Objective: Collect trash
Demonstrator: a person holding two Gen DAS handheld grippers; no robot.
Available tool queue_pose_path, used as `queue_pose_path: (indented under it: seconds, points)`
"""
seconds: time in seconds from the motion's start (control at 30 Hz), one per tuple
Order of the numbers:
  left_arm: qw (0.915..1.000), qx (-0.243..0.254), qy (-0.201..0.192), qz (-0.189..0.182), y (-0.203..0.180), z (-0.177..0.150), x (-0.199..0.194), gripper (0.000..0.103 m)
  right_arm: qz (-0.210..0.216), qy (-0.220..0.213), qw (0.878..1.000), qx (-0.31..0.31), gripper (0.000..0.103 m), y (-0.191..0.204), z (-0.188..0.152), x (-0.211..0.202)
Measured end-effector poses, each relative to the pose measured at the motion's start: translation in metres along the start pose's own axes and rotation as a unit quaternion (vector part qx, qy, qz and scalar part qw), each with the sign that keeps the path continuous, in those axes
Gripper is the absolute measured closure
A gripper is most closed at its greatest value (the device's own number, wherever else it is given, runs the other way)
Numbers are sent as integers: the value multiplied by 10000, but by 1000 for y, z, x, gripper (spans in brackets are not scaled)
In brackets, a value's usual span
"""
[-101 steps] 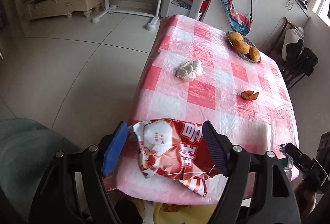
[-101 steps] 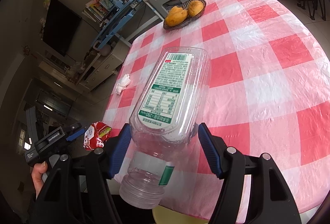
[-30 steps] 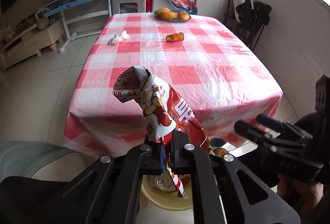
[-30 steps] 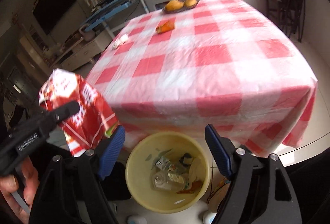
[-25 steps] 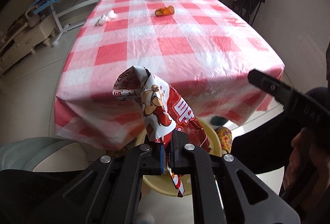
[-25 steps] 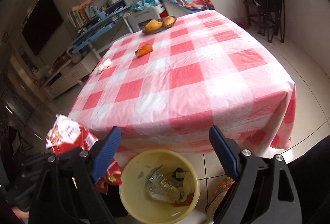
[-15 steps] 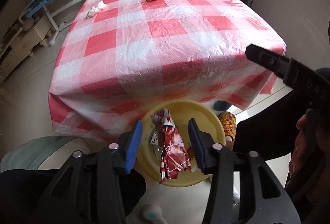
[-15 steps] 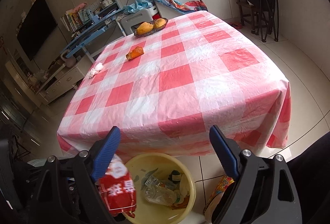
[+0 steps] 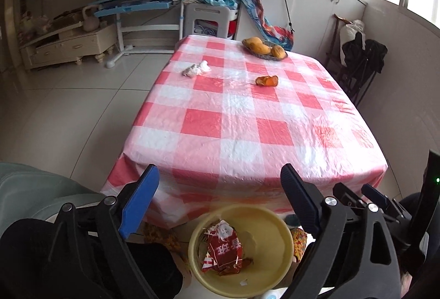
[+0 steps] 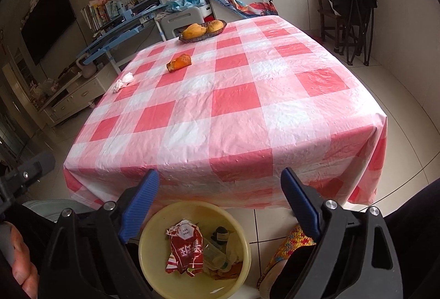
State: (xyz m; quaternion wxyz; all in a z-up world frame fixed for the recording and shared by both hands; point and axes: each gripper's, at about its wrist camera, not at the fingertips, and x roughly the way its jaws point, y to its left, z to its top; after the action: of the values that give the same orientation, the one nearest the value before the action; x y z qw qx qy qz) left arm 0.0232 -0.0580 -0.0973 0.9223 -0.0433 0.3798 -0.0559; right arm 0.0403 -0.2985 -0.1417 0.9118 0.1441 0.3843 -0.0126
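A: How many pieces of trash were left on the checked table [image 9: 247,117]?

B: Two: one crumpled tissue [image 9: 196,69] and one orange peel [image 9: 266,81], well apart. One dish [image 10: 202,36] held mangoes.

A: And the grippers?

B: The left gripper [image 9: 220,194], its jaws having just been opening, stood wide apart and empty, angled down over the yellow bin [image 9: 277,227]. The right gripper [image 10: 220,194] gaped too, holding nothing.

A: The red snack bag [image 10: 185,251]?

B: It lay inside the bin.
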Motion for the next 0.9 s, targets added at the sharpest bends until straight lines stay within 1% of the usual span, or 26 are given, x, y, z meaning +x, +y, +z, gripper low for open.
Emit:
queue_pose_path:
  seconds: [0.1, 0.2, 0.4, 0.9]
  points:
    - [9998, -152, -95, 44, 6, 3, -1, 13, -44, 11, 10000, -86, 17, 3, -2, 1]
    - [9997, -214, -104, 49, 9, 4, 0, 12, -90, 34, 9998, -173, 17, 8, -3, 1]
    - [9997, -158, -115, 140, 5, 4, 3, 12, -150, 80, 9994, -298, 17, 13, -5, 4]
    - [9995, -174, -139, 210, 5, 5, 6, 11, -175, 146, 9988, -430, 15, 23, -9, 8]
